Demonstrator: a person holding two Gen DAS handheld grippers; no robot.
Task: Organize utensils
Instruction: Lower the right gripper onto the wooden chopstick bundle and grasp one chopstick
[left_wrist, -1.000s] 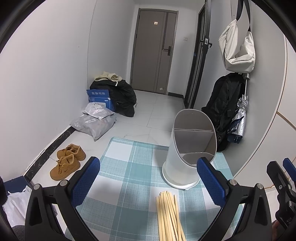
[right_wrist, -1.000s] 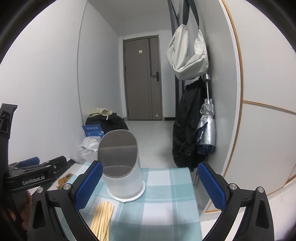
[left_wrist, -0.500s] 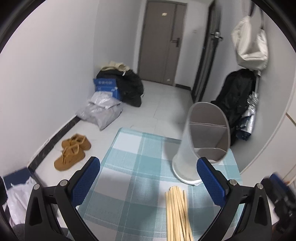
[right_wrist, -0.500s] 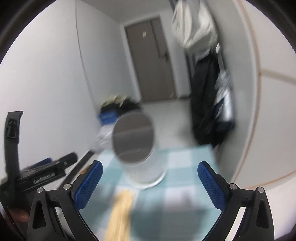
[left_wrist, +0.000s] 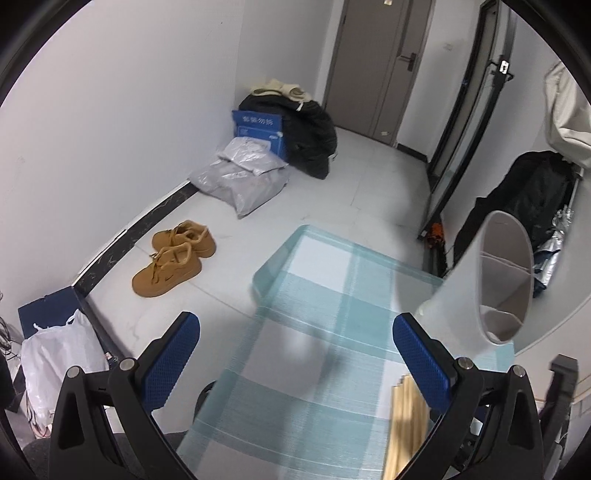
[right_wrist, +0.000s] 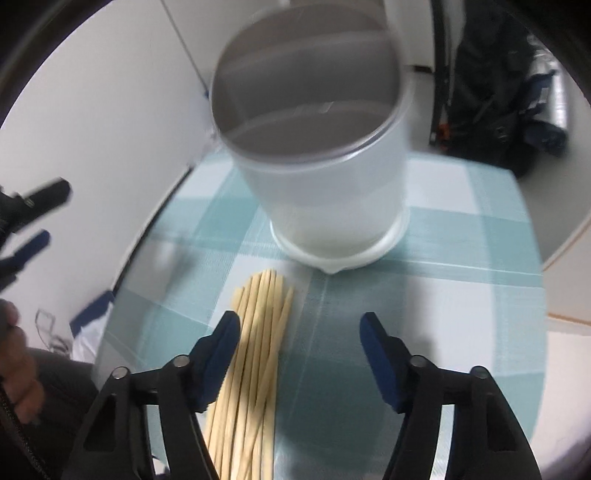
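A: Right claw (right_wrist: 299, 332) now vs a second ago?

B: It points much steeper down. Before, it looked along the hallway at the door; now the view is filled by the counter (right_wrist: 461, 295) with its teal checked cloth. Jaws have just been closing, about halfway in from their widest, nothing pressed between the pads, so they're still apart.

A: Chopsticks?

B: The chopsticks (right_wrist: 255, 350) lie flat on the cloth in a bundle, tips toward the holder. The left blue pad sits over the bundle's left edge; most sticks fall in the gap between the jaws. Can't tell whether the pad touches them, frame is blurred.

A: Holder?

B: The utensil holder (right_wrist: 325, 177) is upright on the counter, just beyond the chopstick tips, a small gap between. It looks much larger and closer than before. A divider shows inside.

A: Left claw (left_wrist: 295, 354)?

B: Wide apart, holding nothing, above the cloth. Its view has swung left: holder (left_wrist: 476, 295) is now at the right edge, chopsticks (left_wrist: 406, 424) lower right behind the right finger. More floor shows, brown shoes (left_wrist: 173, 258) nearer centre.

A: Anything else?

B: A person's hand (right_wrist: 14, 362) at the right view's left edge.
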